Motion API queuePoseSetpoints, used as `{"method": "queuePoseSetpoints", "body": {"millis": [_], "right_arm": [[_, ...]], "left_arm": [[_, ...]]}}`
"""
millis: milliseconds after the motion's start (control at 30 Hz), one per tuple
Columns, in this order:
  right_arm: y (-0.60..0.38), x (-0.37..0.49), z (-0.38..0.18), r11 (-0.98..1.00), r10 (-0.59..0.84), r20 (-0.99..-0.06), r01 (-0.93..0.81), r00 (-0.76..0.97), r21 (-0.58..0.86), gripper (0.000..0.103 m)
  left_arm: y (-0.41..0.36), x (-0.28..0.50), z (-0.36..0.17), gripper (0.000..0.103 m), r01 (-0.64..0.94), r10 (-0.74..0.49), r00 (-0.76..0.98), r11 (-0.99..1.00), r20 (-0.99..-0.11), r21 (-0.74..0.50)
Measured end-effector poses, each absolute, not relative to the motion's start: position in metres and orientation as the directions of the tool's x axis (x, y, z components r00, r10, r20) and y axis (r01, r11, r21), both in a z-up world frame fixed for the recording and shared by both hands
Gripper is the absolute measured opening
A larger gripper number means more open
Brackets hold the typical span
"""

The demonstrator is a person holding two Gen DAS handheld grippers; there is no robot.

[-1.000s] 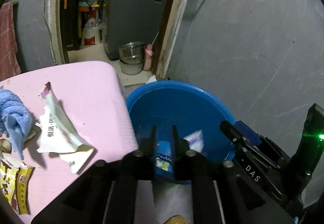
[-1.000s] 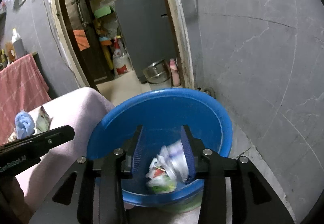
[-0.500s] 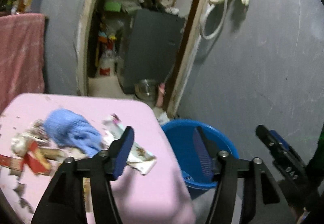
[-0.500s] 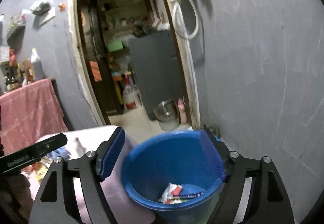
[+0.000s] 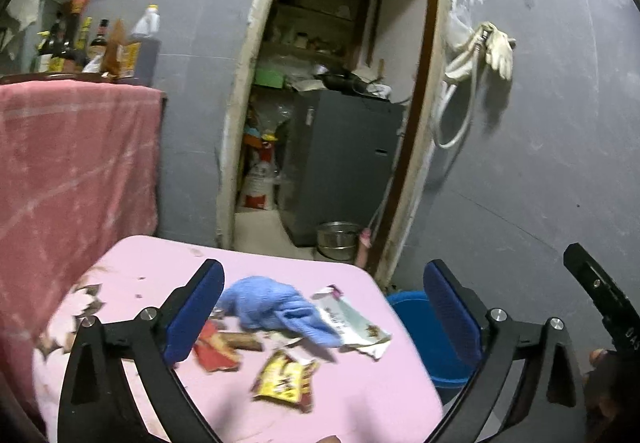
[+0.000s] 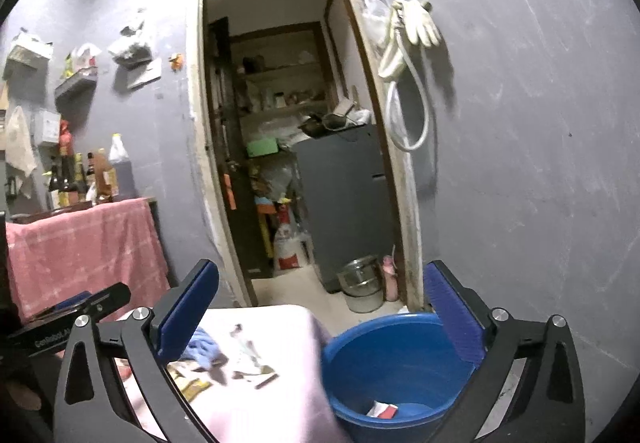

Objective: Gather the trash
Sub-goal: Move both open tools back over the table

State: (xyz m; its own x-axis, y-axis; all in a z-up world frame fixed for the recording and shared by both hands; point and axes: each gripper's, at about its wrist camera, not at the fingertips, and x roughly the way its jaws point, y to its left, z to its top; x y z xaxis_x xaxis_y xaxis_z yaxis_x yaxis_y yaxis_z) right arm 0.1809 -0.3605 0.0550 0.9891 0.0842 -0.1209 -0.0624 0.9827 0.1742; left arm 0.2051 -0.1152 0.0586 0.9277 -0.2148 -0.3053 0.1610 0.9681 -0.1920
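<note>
My left gripper [image 5: 323, 295] hovers above the pink table [image 5: 160, 267], its jaws opening wide with nothing between them. Below it lie a blue cloth [image 5: 272, 307], a white wrapper [image 5: 354, 325], a yellow wrapper [image 5: 286, 383] and a red wrapper [image 5: 212, 353]. My right gripper [image 6: 320, 295] is raised above the table corner and the blue basin [image 6: 400, 347]. Its jaws are also opening and hold nothing. A red and white wrapper [image 6: 382, 409] lies at the basin's bottom. The basin [image 5: 416, 327] stands on the floor against the table's right edge.
A doorway straight ahead leads to a grey cabinet [image 6: 344, 203] with a steel pot [image 6: 360, 283] on the floor beside it. At the left, a red cloth [image 5: 72, 171] hangs over a shelf that carries bottles. A hose and glove [image 6: 412, 31] hang on the grey wall.
Both grippers let their wrappers fall into the basin, opened wide and rose, tilting up. The left one swung left over the table.
</note>
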Motion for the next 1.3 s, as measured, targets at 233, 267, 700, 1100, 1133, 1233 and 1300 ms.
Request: {"method": "queuePoseSetpoints", "body": {"millis": [233,267,700,1100,1133,1233,1300], "right_arm": [[-0.318,0.165,0.062,0.978,0.140,-0.087,-0.125,0.986,0.165,0.103],[-0.311,0.164,0.062,0.977,0.151,-0.082,-0.136,0.985,0.165,0.103],[-0.240,0.159,0.045,0.960,0.251,-0.099,-0.235,0.963,0.150,0.103],[-0.200,0.178,0.015,0.956,0.291,-0.208,-0.277,0.934,0.096,0.103],[-0.198,0.180,0.012,0.956,0.292,-0.223,-0.279,0.930,0.092,0.103],[-0.194,0.189,0.004,0.956,0.292,-0.281,-0.280,0.914,0.083,0.103],[-0.191,0.197,-0.002,0.956,0.293,-0.329,-0.282,0.898,0.082,0.103]], "left_arm": [[-0.075,0.178,0.063,0.100,0.102,-0.146,0.951,0.980,-0.273,-0.169],[-0.068,0.175,0.064,0.100,0.092,-0.134,0.954,0.982,-0.267,-0.166],[0.008,0.140,0.044,0.100,-0.043,0.006,0.969,0.988,-0.248,-0.146],[0.035,0.155,0.005,0.100,-0.051,0.012,0.937,0.993,-0.349,-0.104],[0.036,0.159,0.001,0.100,-0.046,0.003,0.929,0.993,-0.370,-0.107],[0.039,0.170,-0.009,0.100,-0.029,-0.023,0.903,0.993,-0.428,-0.116],[0.040,0.178,-0.013,0.100,-0.024,-0.035,0.885,0.992,-0.465,-0.122]]}}
